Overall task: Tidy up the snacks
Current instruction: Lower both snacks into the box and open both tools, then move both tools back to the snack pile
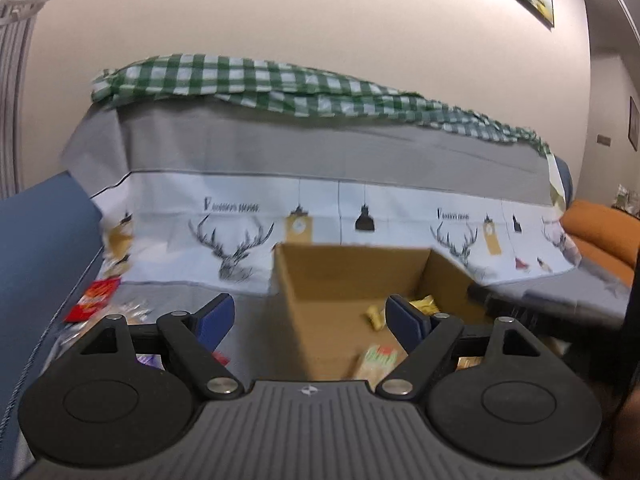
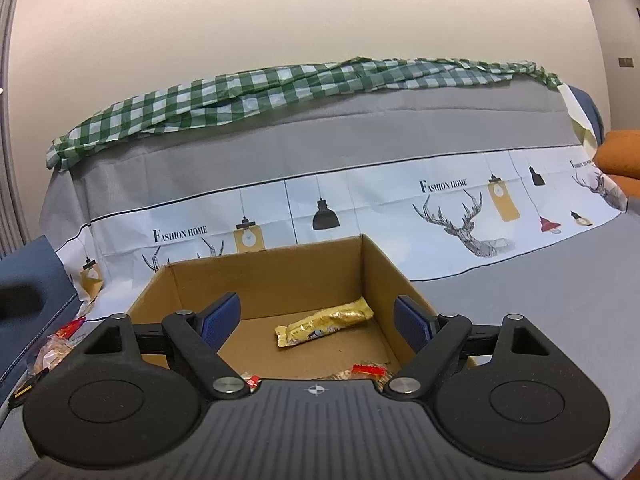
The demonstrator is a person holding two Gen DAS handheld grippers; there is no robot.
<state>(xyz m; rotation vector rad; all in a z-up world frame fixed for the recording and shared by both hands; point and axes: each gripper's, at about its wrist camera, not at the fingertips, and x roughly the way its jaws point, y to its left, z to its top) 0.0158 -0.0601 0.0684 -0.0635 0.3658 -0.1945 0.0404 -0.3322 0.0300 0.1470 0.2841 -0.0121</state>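
- Left gripper (image 1: 308, 316) jaws were spread wide, nothing between the pads; same for the right gripper (image 2: 318, 318).
- Cardboard box (image 2: 304, 276) sat on the grey-covered sofa seat (image 2: 540, 292), straight ahead of the right jaws and ahead-right of the left jaws.
- Already in the box: gold wrapped bar (image 2: 324, 326), long axis running lower-left to upper-right across the right jaws' gap, plus a red-and-gold packet (image 2: 368, 372) at the near wall.
- Loose snacks still outside lay left of the box: red packet (image 1: 94, 300) in the left view, clear-wrapped snacks (image 2: 52, 350) at the right view's left edge.
- Judgement: the left hand was nearer that pile, so the next pick looked like its job, with a swing left and down.
- Left view was motion-blurred; wrapper details unreadable.
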